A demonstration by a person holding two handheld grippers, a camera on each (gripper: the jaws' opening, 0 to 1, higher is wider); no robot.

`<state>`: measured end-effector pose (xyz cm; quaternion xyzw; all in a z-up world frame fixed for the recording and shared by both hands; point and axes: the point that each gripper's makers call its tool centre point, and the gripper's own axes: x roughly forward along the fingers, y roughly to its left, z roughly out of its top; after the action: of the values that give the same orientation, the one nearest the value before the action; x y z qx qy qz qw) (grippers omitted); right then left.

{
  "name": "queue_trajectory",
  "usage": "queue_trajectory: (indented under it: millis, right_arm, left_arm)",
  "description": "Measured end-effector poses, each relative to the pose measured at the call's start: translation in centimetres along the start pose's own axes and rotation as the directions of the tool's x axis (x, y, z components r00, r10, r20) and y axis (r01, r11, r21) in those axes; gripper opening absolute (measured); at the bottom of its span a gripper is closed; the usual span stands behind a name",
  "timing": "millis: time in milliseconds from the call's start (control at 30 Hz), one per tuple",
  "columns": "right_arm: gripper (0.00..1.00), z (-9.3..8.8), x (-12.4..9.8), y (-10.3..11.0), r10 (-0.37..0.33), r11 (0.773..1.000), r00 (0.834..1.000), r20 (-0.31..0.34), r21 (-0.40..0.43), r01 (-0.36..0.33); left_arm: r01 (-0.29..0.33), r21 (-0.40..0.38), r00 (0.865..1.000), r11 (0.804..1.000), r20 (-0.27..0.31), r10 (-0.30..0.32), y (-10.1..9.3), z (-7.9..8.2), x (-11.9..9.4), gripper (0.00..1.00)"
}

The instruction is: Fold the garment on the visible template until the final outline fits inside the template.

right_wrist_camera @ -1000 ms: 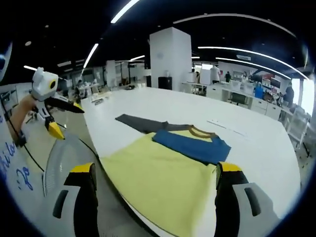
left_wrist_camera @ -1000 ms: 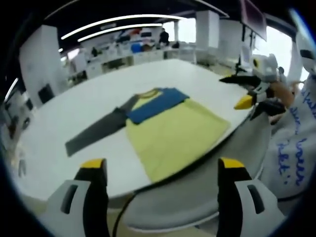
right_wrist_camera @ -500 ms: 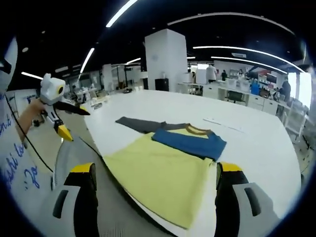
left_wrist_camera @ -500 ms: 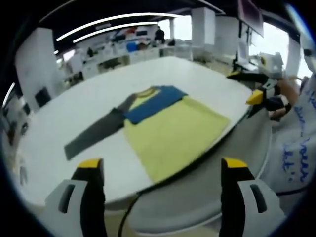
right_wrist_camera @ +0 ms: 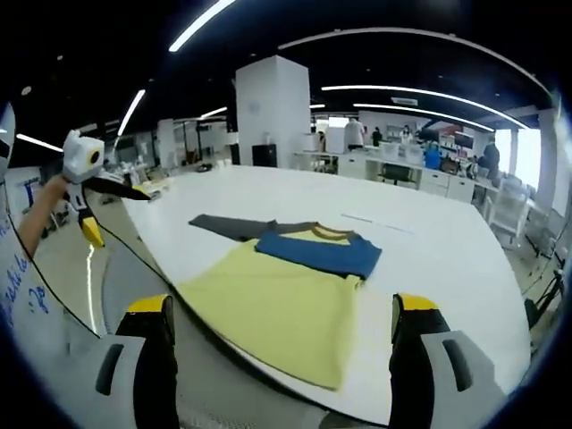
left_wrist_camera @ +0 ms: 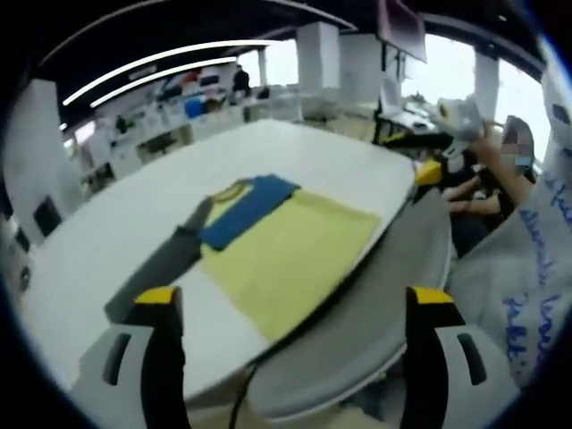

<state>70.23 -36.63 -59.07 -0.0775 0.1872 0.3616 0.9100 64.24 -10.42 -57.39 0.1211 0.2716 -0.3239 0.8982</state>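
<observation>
Honestly, both grippers (left_wrist_camera: pixel 290 308) (right_wrist_camera: pixel 277 313) hang released off the surface (right_wrist_camera: pixel 429 241); the yellow shirt's (right_wrist_camera: pixel 268 308) hem overhangs, so a careless tug could drag it off.

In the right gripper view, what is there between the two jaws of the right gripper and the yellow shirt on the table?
In the right gripper view, between the right gripper and the yellow shirt lie only the dark edge of the white table and grey floor below it.

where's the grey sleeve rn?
The grey sleeve lies flat on the white table, stretching left from the blue sleeve in the right gripper view.
</observation>
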Motion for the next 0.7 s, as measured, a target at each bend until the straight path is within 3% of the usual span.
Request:
queue_trajectory:
  millis: [200,300,500,700]
  right_arm:
    - [1.00,0.3,0.2,1.1,0.006,1.000,1.000,-0.007,0.030,-0.005]
    - [1.00,0.8,0.1,1.8,-0.001,1.000,1.000,-0.007,0.015,0.001]
    - [1.00,2.7,-0.5,4.7,0.035,0.997,0.997,0.069,0.069,-0.040]
    - [1.00,3.1,-1.2,6.3,0.009,0.999,0.999,0.053,0.049,-0.012]
  left_arm:
    - [0.026,-0.009,1.000,1.000,0.008,-0.026,1.1,-0.1,-1.0,1.00]
    - [-0.001,-0.024,1.000,1.000,-0.010,0.001,2.1,-0.6,-1.4,1.00]
    - [0.025,-0.013,1.000,1.000,-0.004,-0.025,2.6,-1.6,-2.9,1.00]
    - [0.025,-0.003,1.000,1.000,-0.003,-0.025,3.4,-1.6,-3.9,1.00]
